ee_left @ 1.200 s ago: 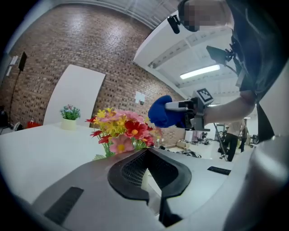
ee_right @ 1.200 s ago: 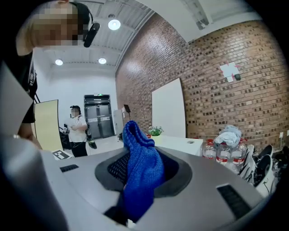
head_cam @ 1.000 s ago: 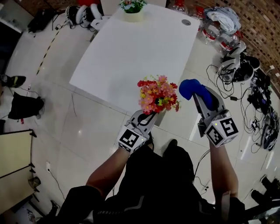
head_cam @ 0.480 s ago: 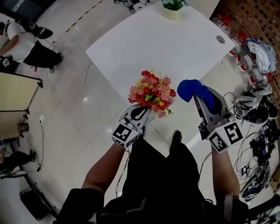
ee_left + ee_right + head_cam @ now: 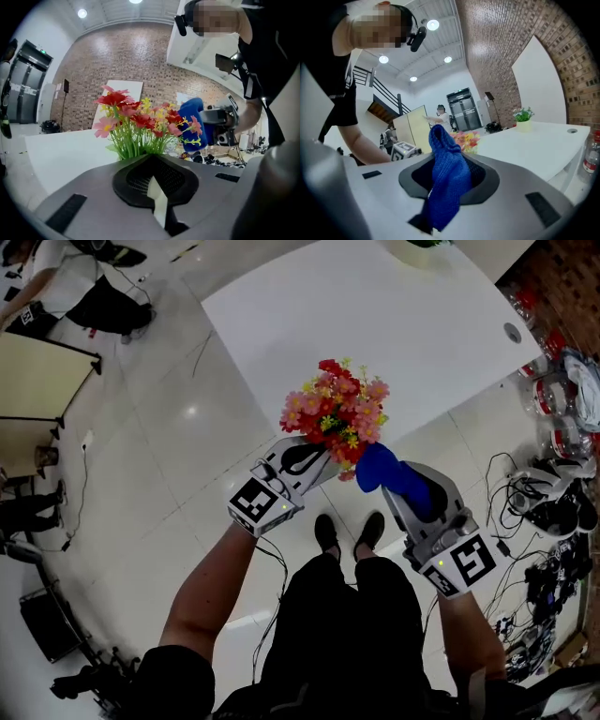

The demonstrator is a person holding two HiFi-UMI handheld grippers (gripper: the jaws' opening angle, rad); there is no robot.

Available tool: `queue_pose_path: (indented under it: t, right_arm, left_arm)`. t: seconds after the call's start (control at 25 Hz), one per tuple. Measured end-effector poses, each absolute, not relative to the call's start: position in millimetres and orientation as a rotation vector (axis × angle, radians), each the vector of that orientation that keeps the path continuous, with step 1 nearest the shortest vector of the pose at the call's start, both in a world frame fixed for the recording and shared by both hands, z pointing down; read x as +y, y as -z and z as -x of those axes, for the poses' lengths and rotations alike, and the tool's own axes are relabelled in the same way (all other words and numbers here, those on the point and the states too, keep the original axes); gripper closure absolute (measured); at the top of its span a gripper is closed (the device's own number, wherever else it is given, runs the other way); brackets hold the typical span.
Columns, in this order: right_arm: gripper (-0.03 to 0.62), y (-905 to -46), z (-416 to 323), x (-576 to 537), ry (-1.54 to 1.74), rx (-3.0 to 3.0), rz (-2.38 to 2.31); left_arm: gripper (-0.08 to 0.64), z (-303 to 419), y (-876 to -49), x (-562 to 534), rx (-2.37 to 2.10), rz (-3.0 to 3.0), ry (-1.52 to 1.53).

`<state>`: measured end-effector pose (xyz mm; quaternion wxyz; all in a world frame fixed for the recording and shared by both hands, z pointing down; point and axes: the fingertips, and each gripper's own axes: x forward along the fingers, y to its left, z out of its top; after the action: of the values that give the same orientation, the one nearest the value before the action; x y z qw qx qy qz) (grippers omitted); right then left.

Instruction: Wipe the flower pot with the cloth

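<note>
The left gripper (image 5: 314, 465) is clamped on a pale, thin wall (image 5: 157, 197). I take this for the rim of the flower pot, since the green stems and the red, pink and yellow flowers (image 5: 336, 411) rise straight out above the jaws. The pot hangs in the air in front of the person, over the floor (image 5: 169, 474). It is well apart from the white surface (image 5: 403, 315) further ahead, where a second potted plant (image 5: 522, 117) stands at the far edge. From the head view the blooms cover the pot's body, so little of the wall to be wiped can be seen.

The right gripper (image 5: 398, 498) pinches the blue cloth (image 5: 380, 472), which bulges out past the jaw tips in a bunched wad. That wad sits just beside the lower right edge of the flowers, perhaps brushing the petals. Whether it touches the pot itself cannot be told.

The pot lies to the right gripper's left and a little forward, with its long axis running up along the left gripper's line toward the blooms. The cloth now meets the flowers rather than the pot wall below them. In my judgement the wipe has not properly begun. The right gripper is the free one, so the cloth would have to go lower, under the petals, to reach the side of the pot near the left jaws. The risks are crushing the flowers or knocking the pot loose from its thin rim hold.
</note>
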<state>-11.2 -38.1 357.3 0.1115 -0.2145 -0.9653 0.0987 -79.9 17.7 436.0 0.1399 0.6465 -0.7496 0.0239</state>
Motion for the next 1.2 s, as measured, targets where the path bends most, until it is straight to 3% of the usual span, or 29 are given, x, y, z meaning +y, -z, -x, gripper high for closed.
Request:
queue_pose_path:
  t: [0.48, 1.2]
  right_arm:
    - [0.491, -465.3, 22.1, 42.5, -0.149, -2.682, 0.829]
    - [0.491, -467.3, 29.5, -30.0, -0.272, -2.788, 0.613]
  left_arm:
    - [0.560, 86.6, -438.7, 23.0, -2.176, -1.879, -0.025]
    - [0.560, 83.1, -441.1, 27.9, -2.154, -1.894, -0.125]
